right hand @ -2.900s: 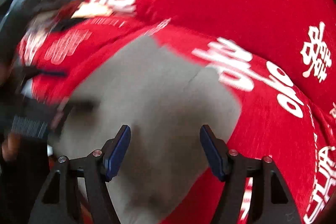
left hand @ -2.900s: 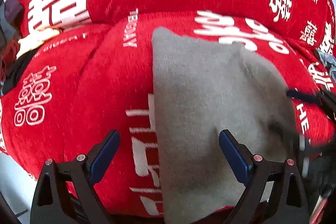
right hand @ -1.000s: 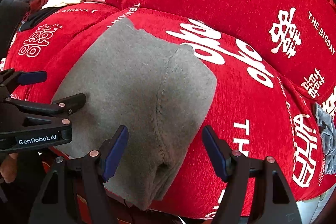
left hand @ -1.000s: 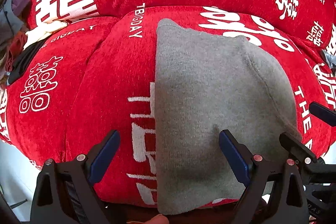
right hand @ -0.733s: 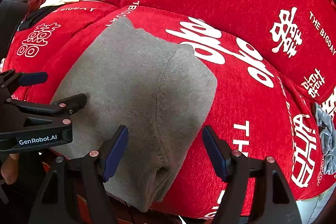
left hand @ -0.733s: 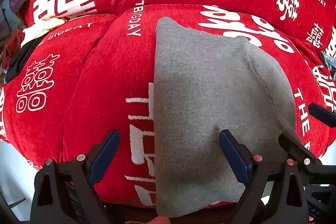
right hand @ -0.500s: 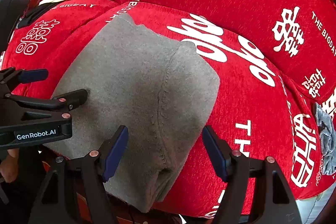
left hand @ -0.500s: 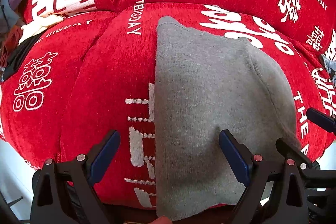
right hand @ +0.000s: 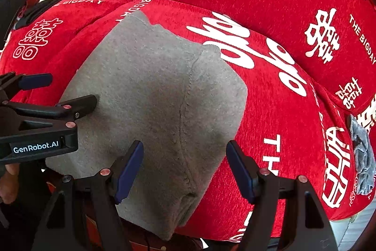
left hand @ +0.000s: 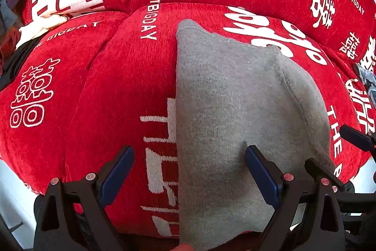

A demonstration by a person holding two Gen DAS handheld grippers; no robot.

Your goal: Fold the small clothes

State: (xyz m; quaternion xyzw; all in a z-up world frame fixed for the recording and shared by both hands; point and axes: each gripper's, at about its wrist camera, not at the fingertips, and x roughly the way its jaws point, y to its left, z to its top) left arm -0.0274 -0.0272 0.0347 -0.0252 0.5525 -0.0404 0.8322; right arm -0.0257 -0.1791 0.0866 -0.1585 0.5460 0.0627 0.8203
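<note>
Grey knit garment (left hand: pixel 235 109) folded flat on red sofa cushion (left hand: pixel 117 91), seam ridge showing, left tongs (left hand: pixel 188 161) and right tongs (right hand: pixel 184 157) both apart.

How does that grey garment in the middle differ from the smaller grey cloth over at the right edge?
The grey knit garment is far larger and lies spread smooth over the red cushion's middle, draping off the front edge; the small grey cloth sits scrunched in wrinkles at the cushion's right side. The garment looks plain warm grey with a visible seam, and the cloth looks bluish grey. Both open tongs, left and right, hover near the garment, not the cloth. Both pieces rest on red fabric.
</note>
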